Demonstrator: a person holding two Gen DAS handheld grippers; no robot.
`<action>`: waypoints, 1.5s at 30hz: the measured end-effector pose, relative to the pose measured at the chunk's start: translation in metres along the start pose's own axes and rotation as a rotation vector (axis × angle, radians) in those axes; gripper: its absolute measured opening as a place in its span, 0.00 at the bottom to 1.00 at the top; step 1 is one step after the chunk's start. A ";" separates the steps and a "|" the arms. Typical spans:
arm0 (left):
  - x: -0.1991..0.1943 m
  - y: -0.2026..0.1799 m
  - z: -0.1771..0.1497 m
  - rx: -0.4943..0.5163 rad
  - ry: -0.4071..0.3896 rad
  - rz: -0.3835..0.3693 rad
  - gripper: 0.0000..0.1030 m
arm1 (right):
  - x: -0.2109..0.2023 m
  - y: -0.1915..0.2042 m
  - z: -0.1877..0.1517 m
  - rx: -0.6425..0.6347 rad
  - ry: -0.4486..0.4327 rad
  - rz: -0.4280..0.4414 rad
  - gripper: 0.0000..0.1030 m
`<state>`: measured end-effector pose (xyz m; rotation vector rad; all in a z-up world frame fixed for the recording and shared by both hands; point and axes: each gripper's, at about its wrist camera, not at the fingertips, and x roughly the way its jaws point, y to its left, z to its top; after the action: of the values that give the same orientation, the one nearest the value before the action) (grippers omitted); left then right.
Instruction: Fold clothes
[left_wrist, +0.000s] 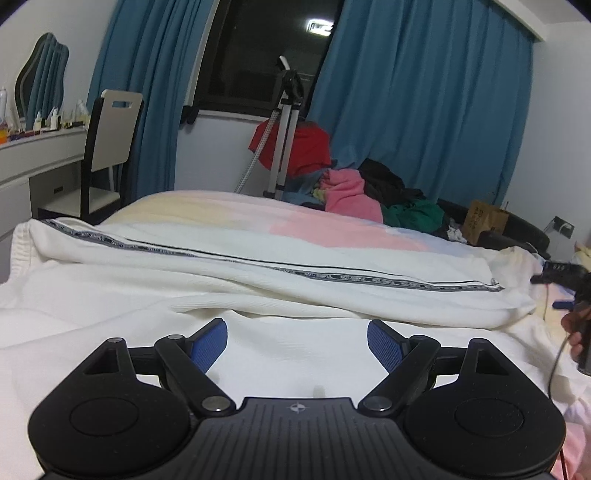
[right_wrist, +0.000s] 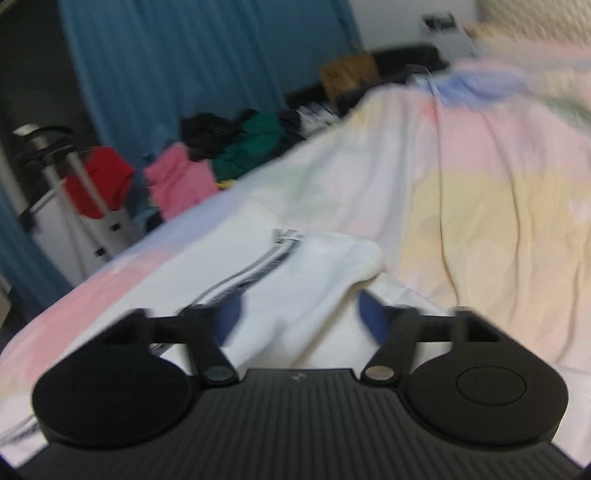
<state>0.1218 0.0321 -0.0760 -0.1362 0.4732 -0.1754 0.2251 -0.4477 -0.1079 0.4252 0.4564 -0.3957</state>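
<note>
white garment (left_wrist: 258, 266): lies spread on the bed (left_wrist: 221, 210), black striped band running from 9 to 3 o'clock.
left gripper (left_wrist: 297, 345): fingers spread wide, nothing between, low over the cloth.
right gripper (right_wrist: 299, 319): fingers spread, blurred, a fold of cloth between them.
clothes pile (left_wrist: 369, 188): at 1 o'clock beyond the bed.

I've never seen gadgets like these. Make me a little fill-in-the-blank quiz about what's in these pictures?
1. The white garment lies spread on the ____.
2. The curtains by the window are ____.
3. The jaws of the left gripper stand ____, holding nothing.
4. In the clothes pile, the piece left of the green one is ____.

Missing words: bed; blue; open; pink
</note>
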 end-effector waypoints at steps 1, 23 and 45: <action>-0.006 -0.001 0.001 0.003 -0.005 -0.005 0.83 | -0.016 0.008 -0.002 -0.035 -0.015 0.019 0.79; -0.120 -0.031 -0.004 0.095 -0.085 0.041 1.00 | -0.242 0.089 -0.091 -0.345 -0.070 0.341 0.80; -0.124 0.195 -0.002 -0.589 0.262 0.309 0.89 | -0.210 0.071 -0.092 -0.275 0.029 0.333 0.79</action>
<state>0.0388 0.2467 -0.0564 -0.6169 0.7915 0.2588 0.0526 -0.2882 -0.0569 0.2330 0.4516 -0.0023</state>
